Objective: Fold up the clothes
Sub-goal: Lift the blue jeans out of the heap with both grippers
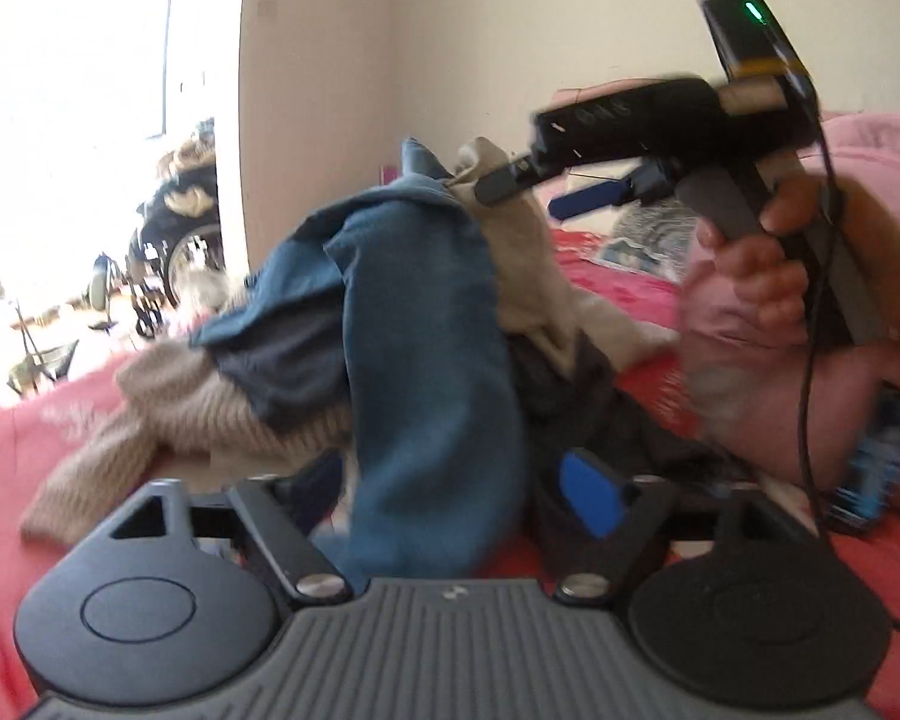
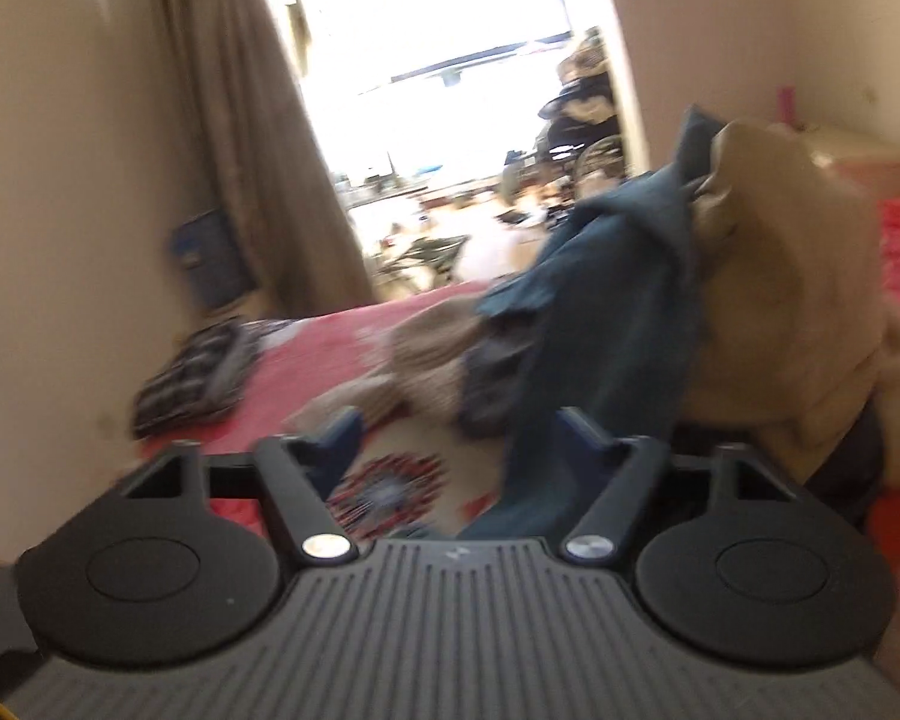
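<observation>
A heap of clothes lies on the red bed (image 1: 6,456). A blue garment (image 1: 426,360) stands up from the heap, with beige knit pieces (image 1: 174,402) and a dark grey piece under it. My left gripper (image 1: 456,480) is open, its blue-padded fingers either side of the blue garment's lower end. My right gripper (image 1: 528,192) comes in from the right, held by a hand, with its jaws apart near the top of the blue and beige cloth. In the right wrist view the right gripper (image 2: 456,432) is open, with the blue garment (image 2: 606,324) draped between its fingers and a beige garment (image 2: 786,276) to the right.
A pink blanket (image 1: 870,150) lies at the far right of the bed. A folded checked cloth (image 2: 192,372) sits near the bed's left edge by the wall. A curtain (image 2: 240,120) and a bright doorway (image 2: 450,60) lie beyond the bed.
</observation>
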